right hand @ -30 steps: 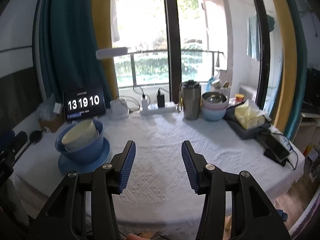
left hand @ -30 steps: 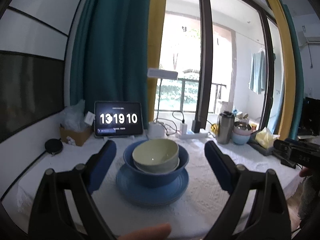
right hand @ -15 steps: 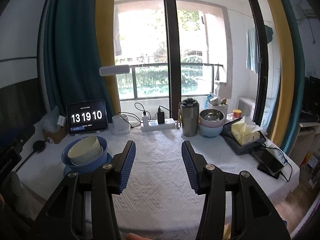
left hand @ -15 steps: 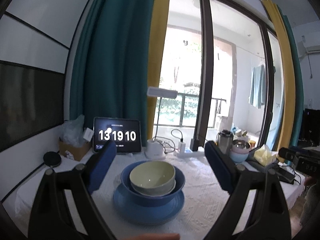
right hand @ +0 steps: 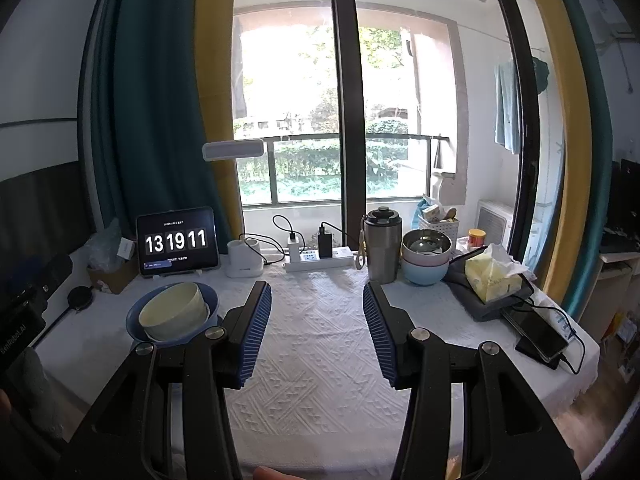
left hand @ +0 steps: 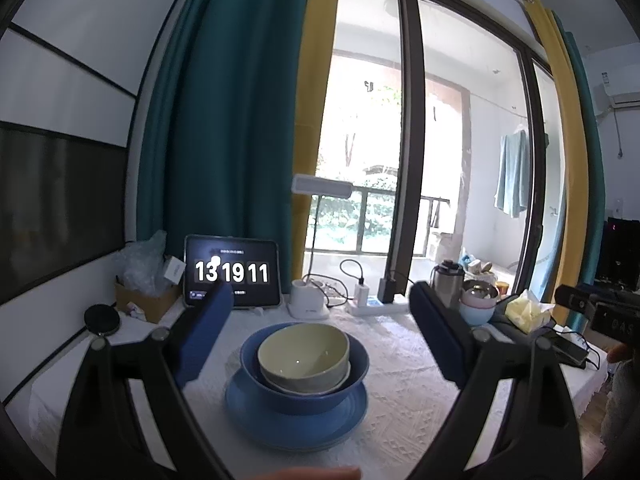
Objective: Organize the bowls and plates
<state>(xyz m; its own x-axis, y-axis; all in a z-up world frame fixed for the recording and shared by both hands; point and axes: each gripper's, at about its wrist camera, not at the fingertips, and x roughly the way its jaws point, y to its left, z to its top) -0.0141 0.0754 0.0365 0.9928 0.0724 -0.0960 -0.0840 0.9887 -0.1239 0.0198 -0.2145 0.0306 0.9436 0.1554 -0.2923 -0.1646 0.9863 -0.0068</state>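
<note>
Right by a big window with teal and yellow curtains (left hand: 224,128) stands a table (right hand: 320,344) under a white bumpy cloth. Near its left edge sits a flat blue plate (left hand: 296,420). A round blue bowl (left hand: 304,376) sits on the plate, and a smooth pale green bowl (left hand: 304,352) sits inside that one, tilted a little.

Along the back edge stand a tablet (right hand: 177,241) showing big white numbers, a white lamp (right hand: 244,264), a white power strip (right hand: 320,259), a shiny metal cup (right hand: 382,246) and a stack of small bowls (right hand: 426,258). A pack of yellow tissues (right hand: 494,278) and a dark phone (right hand: 538,332) lie near the right edge.

The left gripper (left hand: 322,304) is spread wide and holds nothing; the stack shows between its blue fingers (left hand: 204,336), not touching them. The right gripper (right hand: 317,306) is about half open and empty, over bare cloth.
</note>
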